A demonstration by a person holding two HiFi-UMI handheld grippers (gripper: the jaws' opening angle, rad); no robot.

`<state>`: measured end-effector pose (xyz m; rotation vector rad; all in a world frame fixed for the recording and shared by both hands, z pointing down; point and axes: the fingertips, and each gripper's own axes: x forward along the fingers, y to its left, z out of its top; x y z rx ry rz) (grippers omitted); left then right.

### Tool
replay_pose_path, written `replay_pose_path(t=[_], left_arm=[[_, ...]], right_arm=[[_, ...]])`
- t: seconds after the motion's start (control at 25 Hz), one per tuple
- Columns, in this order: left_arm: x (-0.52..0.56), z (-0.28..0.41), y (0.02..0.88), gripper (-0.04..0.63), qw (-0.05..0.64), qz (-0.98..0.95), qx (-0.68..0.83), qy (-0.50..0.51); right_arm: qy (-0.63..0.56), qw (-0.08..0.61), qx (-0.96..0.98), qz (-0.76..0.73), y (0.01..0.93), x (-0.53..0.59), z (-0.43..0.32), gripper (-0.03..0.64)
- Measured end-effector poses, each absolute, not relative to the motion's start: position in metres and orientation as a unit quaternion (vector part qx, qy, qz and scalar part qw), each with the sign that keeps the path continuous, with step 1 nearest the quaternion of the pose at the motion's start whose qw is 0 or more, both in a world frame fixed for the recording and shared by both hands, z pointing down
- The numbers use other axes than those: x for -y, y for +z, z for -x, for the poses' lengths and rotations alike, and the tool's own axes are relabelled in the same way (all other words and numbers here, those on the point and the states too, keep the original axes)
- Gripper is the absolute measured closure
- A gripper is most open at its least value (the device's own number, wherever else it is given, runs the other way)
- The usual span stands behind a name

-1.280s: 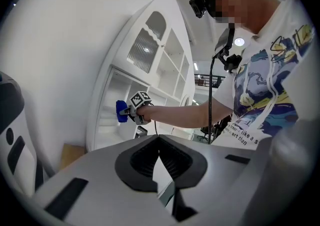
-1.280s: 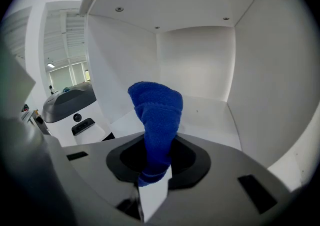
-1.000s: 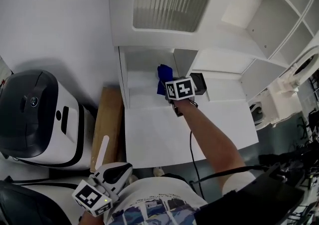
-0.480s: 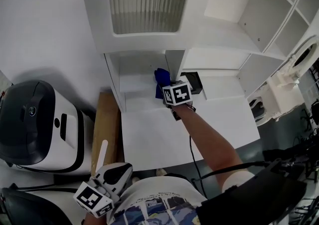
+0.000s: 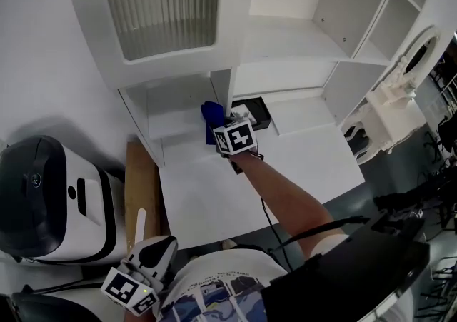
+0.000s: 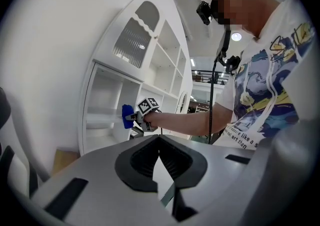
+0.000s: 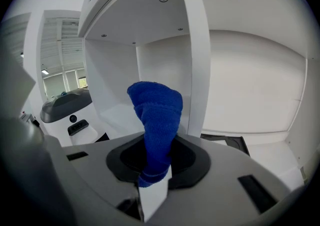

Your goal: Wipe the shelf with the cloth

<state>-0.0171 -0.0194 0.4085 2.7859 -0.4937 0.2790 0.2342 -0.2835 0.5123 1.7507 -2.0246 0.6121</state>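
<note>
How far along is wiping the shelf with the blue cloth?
Done: the right hand-held gripper is shut on the blue cloth. In hand: the cloth is raised at the lower-left shelf compartment; contact cannot be confirmed. Left: the wiping strokes. The left hand-held gripper is shut and empty.

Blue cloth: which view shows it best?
The right gripper view: the blue cloth fills the centre, bunched between shut jaws. The head view shows a small patch; the left gripper view, a distant speck.
</note>
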Motion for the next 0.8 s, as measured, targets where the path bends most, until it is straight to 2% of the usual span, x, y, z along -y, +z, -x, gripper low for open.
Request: replay_pose_path(t=[0.44,0.8], left_arm=[[0.027,-0.004,0.403,0.583,0.147,-0.971,0.156,0.105],[0.020,-0.030,0.403,0.583,0.164,-0.970,0.138,0.114]], right_arm=[[0.249,0.159,0.722,-0.625,0.519,0.272,-0.243,0.515],[0.286,0.160,0.724,-0.608,0.547,0.244,-0.255,0.515]])
